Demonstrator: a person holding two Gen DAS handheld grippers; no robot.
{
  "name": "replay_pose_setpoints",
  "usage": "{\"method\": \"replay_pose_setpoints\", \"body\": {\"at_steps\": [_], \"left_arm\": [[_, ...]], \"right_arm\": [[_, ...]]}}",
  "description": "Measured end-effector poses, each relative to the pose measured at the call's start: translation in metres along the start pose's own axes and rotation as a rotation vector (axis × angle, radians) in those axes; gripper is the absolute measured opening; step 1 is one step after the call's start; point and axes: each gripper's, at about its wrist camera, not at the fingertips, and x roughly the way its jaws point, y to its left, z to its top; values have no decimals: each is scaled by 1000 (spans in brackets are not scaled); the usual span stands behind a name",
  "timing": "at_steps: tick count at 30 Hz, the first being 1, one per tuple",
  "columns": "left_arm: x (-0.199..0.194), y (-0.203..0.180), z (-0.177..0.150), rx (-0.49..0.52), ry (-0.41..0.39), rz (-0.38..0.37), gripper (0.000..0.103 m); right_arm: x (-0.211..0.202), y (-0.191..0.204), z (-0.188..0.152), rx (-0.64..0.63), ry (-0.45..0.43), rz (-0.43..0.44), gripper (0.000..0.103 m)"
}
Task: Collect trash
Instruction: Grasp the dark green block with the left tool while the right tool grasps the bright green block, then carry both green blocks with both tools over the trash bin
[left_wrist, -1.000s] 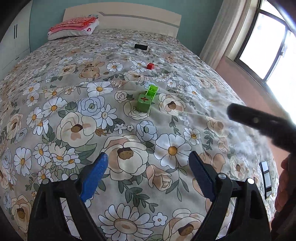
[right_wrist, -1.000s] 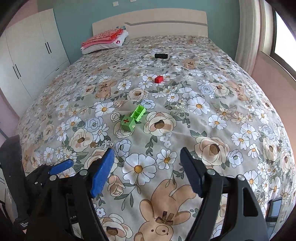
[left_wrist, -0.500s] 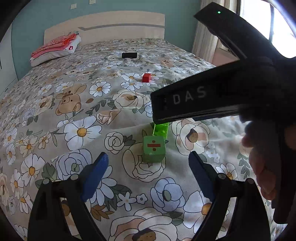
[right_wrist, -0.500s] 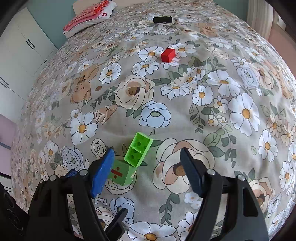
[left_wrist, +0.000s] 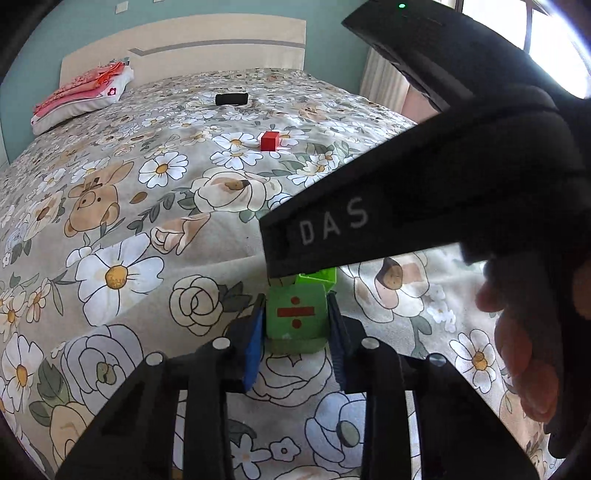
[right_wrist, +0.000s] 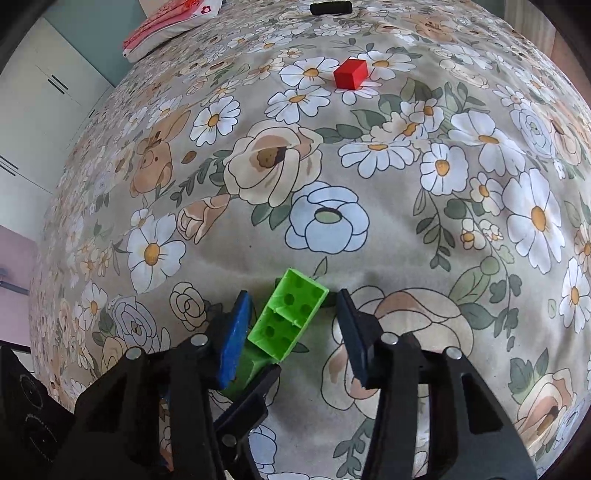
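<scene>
green brick (left_wrist: 317, 277) mostly hidden behind right gripper (left_wrist: 424, 206)

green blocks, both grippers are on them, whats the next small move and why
Probably close the right gripper on the hollow green brick: its jaws straddle the brick with gaps either side, while the left gripper already pinches the green cube.

Both wrist views low, close over bedspread (left_wrist: 122, 229), facing headboard (left_wrist: 184, 48); share green blocks (right_wrist: 288, 317), red cube (right_wrist: 351, 74).

My right claw (left_wrist: 424, 206) hangs across my left claw's (left_wrist: 295, 325) forward path, crowding the green cube (left_wrist: 295, 317) and hollow brick (right_wrist: 290, 317). Beyond, open bed (right_wrist: 332, 177) (red cube (right_wrist: 350, 74) well apart).
</scene>
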Motion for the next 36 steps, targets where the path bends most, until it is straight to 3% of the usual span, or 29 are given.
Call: {"method": "replay_pose_setpoints", "body": {"at_steps": [2, 14, 25, 36], "left_arm": [[-4, -2, -3, 1, -13, -2, 33], [-62, 8, -1, -75, -67, 49, 33], [-178, -4, 22, -105, -134, 171, 33], [-328, -59, 34, -77, -233, 283, 33]], "right_arm": [[-1, -2, 0, 17, -4, 14, 25], [-57, -10, -17, 58, -76, 57, 24], [-190, 15, -56, -4, -190, 31, 24], [-345, 53, -132, -88, -325, 12, 24]]}}
